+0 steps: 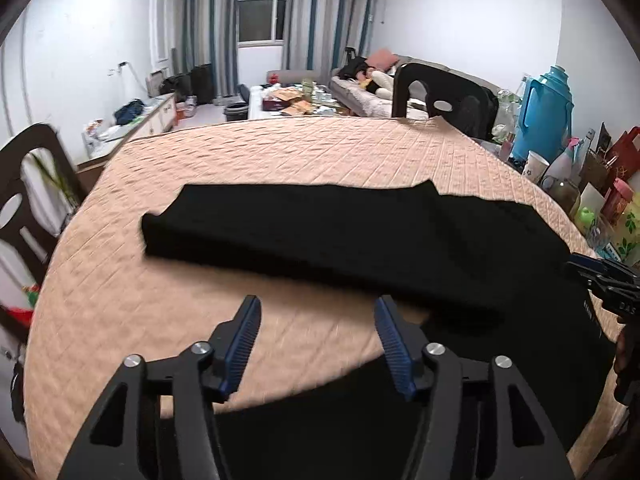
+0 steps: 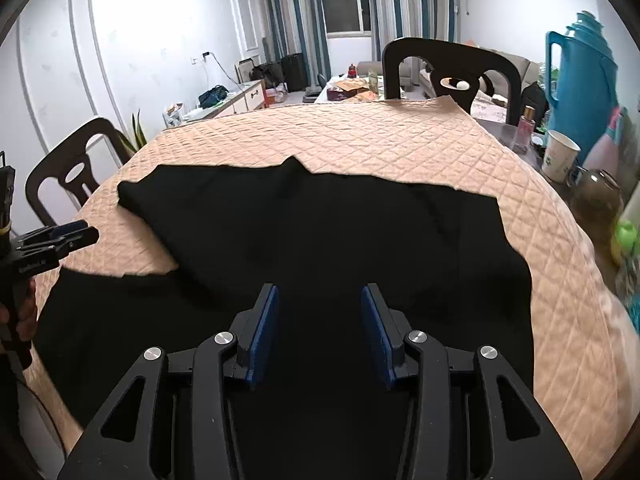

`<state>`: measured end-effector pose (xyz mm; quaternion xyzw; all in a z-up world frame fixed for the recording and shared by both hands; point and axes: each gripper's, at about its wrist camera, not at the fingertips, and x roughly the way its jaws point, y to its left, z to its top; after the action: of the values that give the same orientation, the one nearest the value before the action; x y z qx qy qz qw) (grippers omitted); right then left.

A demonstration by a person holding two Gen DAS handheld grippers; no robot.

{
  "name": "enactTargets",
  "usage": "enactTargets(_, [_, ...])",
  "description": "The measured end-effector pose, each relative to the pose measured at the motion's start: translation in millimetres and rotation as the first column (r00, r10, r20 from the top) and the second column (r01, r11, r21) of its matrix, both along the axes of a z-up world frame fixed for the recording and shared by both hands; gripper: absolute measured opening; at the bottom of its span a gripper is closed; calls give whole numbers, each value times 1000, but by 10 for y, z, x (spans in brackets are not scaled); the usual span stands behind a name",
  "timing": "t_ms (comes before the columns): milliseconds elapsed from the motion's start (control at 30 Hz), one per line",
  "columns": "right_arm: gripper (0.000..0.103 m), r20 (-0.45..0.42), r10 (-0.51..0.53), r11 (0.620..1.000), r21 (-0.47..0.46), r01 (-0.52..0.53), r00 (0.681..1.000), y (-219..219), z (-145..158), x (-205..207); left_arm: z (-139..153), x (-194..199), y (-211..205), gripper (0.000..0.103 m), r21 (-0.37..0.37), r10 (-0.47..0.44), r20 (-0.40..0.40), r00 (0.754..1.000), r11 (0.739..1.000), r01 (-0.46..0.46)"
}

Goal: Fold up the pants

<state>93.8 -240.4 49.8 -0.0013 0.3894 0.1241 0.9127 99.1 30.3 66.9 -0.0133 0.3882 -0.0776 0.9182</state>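
Black pants (image 2: 320, 232) lie beyond both open jaws

Each gripper, the left gripper (image 1: 318, 312) and the right gripper (image 2: 320, 300), is a matte black frame with triangular cut-outs. Round silver screws sit at the pivots. The fingers (image 1: 244, 340) carry ribbed blue pads.

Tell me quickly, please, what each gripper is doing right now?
Left gripper: open, nothing between its jaws.
Right gripper: open above the black pants, gripping nothing.

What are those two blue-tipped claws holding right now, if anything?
Nothing. The left gripper and right gripper both stand open, empty, above the black pants lying on the quilted cover.
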Motion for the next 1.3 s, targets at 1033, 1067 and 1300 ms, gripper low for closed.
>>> enactTargets(1033, [20, -173, -34, 996, -87, 19, 984, -48, -477, 1720, -555, 1604, -356, 37, 154, -78, -141, 987, 983, 100])
enactTargets(1067, [18, -170, -41, 995, -95, 25, 985, -29, -469, 1733, -545, 1577, -401, 23, 157, -93, -138, 986, 981, 114])
enactTargets(1300, [6, -144, -47, 997, -59, 39, 988, -15, -335, 1620, -430, 1444, -411, 4, 150, -75, -121, 990, 984, 93])
